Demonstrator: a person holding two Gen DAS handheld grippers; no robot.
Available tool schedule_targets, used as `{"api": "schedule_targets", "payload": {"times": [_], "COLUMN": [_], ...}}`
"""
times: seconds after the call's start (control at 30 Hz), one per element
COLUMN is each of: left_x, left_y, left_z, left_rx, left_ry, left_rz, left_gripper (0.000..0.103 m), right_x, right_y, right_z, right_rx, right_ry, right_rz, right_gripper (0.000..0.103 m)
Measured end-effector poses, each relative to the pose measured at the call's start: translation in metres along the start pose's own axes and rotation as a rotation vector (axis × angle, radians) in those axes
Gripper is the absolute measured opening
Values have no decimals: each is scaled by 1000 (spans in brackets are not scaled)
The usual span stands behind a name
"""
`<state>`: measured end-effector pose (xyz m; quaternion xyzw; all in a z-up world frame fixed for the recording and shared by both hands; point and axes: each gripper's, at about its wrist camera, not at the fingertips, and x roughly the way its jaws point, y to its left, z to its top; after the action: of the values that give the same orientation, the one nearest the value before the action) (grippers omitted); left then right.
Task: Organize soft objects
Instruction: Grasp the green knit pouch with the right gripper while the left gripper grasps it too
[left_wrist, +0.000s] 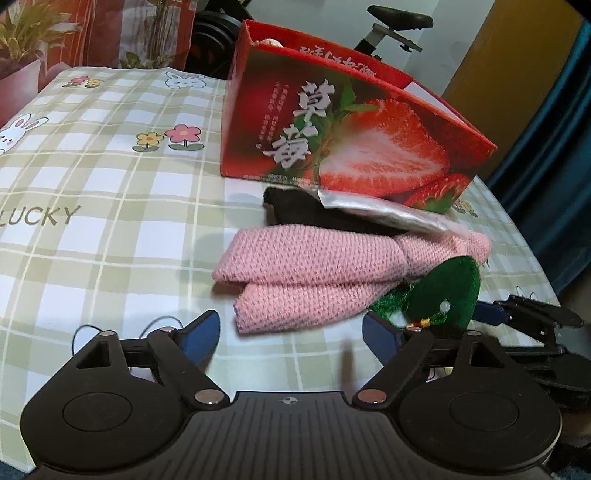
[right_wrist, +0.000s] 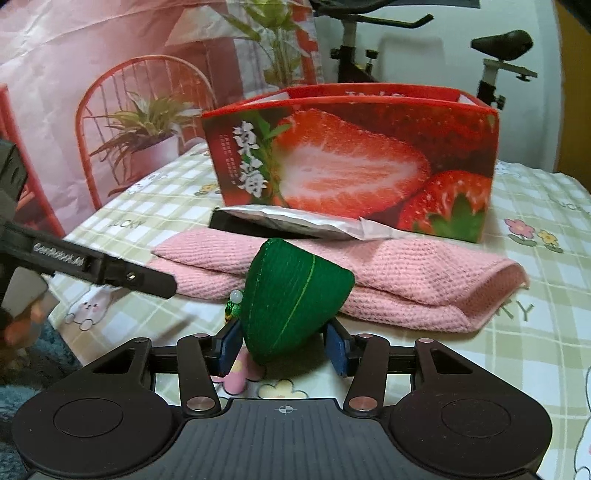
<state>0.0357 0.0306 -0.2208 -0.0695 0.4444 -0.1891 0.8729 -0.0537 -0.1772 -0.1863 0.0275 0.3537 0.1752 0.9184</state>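
Observation:
A folded pink knitted cloth (left_wrist: 314, 266) lies on the checked tablecloth in front of a red strawberry box (left_wrist: 351, 133). My left gripper (left_wrist: 291, 336) is open and empty just short of the cloth's near corner. My right gripper (right_wrist: 284, 347) is shut on a green plush zongzi charm (right_wrist: 291, 291) with a white bead, held in front of the pink cloth (right_wrist: 406, 280). The charm shows at right in the left wrist view (left_wrist: 443, 291). A silver packet (right_wrist: 303, 221) and a black item (left_wrist: 291, 206) lie between cloth and box (right_wrist: 354, 162).
The table has a green checked cloth (left_wrist: 110, 192) with rabbits and flowers. An exercise bike (right_wrist: 498, 55) stands behind the box. A printed backdrop with a red chair and plants (right_wrist: 140, 122) hangs at the far left. The left gripper's arm (right_wrist: 92, 266) reaches in at left.

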Motion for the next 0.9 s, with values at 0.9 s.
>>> {"api": "schedule_targets", "payload": {"times": [0.9], "left_x": [-13], "left_y": [-56], "left_z": [32], "left_rx": [75], "left_ry": [-27], "left_rz": [-158], "left_gripper": [71], "right_x": [20], "right_y": [22], "right_z": [29], "right_rx": [-9], "right_ry": [34], "right_rz": [23], "right_gripper": [46]}}
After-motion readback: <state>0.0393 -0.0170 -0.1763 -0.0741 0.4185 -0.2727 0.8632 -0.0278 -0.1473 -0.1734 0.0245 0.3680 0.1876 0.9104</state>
